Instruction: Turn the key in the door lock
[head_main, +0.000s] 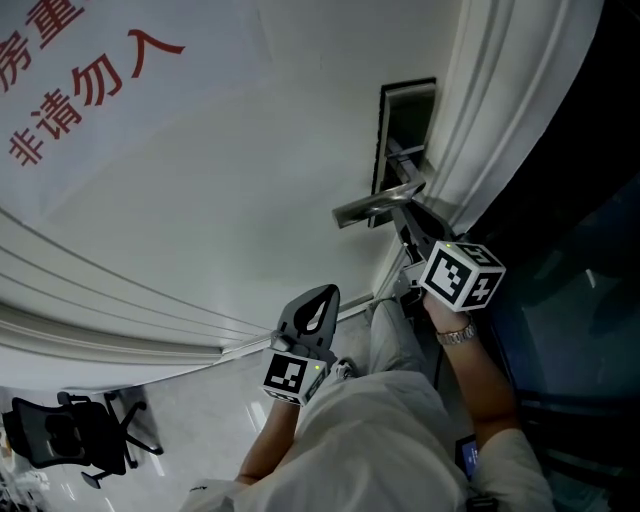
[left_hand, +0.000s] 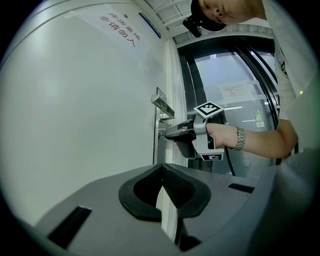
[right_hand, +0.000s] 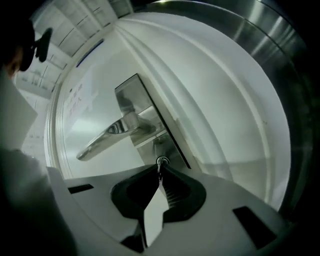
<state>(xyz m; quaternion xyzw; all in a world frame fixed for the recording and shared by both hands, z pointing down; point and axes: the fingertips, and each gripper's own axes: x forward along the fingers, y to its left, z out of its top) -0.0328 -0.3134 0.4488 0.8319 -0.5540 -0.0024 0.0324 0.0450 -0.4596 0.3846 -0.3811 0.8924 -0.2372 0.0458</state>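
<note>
Two grippers in view. Right gripper jaws pinch key, seated in lock under handle. Left gripper jaws pressed together, empty, well apart from lock, beside door. Key inserted and gripped; extent of turn unclear, judged unfinished.

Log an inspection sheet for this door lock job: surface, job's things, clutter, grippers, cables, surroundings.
Surface: white door with red lettering.
Job's things: key sits in the lock cylinder, below the lever handle, on the metal lock plate.
Clutter: nothing seen.
Grippers: right gripper shut on the key; left gripper shut, empty, held away from the lock.
Cables: nothing seen.
Surroundings: office chair on the floor; glass panels beside the door.
</note>
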